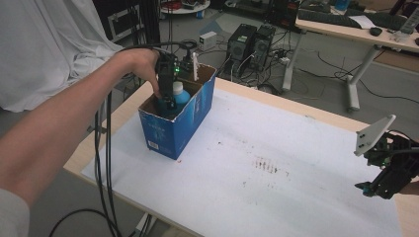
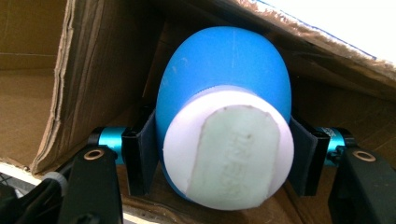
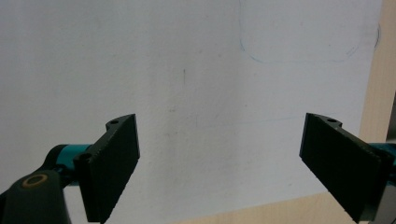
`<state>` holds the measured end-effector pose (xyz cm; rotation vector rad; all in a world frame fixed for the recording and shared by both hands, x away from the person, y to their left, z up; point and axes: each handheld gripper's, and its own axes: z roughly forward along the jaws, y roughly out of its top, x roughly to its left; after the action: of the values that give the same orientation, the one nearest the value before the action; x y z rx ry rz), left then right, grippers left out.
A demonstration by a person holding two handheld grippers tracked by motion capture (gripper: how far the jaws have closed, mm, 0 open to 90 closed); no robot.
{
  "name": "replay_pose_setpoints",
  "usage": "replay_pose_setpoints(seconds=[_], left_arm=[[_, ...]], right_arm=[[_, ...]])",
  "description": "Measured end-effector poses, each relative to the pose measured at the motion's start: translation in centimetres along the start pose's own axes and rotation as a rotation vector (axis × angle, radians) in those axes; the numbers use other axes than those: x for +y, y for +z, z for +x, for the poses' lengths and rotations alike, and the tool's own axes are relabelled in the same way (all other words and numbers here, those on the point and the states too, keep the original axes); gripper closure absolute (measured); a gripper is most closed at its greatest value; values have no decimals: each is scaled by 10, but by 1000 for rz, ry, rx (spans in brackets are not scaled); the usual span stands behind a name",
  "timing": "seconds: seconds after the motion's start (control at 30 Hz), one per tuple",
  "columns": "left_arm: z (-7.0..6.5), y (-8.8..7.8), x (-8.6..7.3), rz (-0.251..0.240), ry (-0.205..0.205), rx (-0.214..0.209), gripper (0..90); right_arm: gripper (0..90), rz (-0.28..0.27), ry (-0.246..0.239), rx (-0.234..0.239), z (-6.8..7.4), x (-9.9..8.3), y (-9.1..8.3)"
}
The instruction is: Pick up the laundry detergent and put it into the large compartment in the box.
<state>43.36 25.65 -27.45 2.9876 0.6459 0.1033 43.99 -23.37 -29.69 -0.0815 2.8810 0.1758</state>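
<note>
Both your grippers show: left gripper (image 1: 167, 101), upper left, clamps the blue bottle (image 2: 224, 88) inside the blue box (image 1: 190, 123); right gripper (image 3: 219, 163), lower right, gapes empty.

Wooden table (image 1: 341, 121) under a stained white sheet (image 1: 276, 163), blue cardboard box (image 1: 170, 131) at its far-left corner.

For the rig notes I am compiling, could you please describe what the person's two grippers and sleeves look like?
The left gripper has flat black jaws on teal fittings, brass-coloured pivot rings and a small green light on its black body, with black cables trailing off it. The right gripper has the same black jaws and teal fittings, plus a grey three-cornered plate on top. A pale sleeve shows at the left arm.
</note>
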Motion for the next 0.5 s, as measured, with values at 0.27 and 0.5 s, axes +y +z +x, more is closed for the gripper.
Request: replay_pose_setpoints(seconds=[0.27,0.5], left_arm=[[1,0,0,0,5,0,375],[1,0,0,-3,7,5,370]], right_arm=[[112,3,5,3,0,1,1],[112,1,0,7,0,2,1]])
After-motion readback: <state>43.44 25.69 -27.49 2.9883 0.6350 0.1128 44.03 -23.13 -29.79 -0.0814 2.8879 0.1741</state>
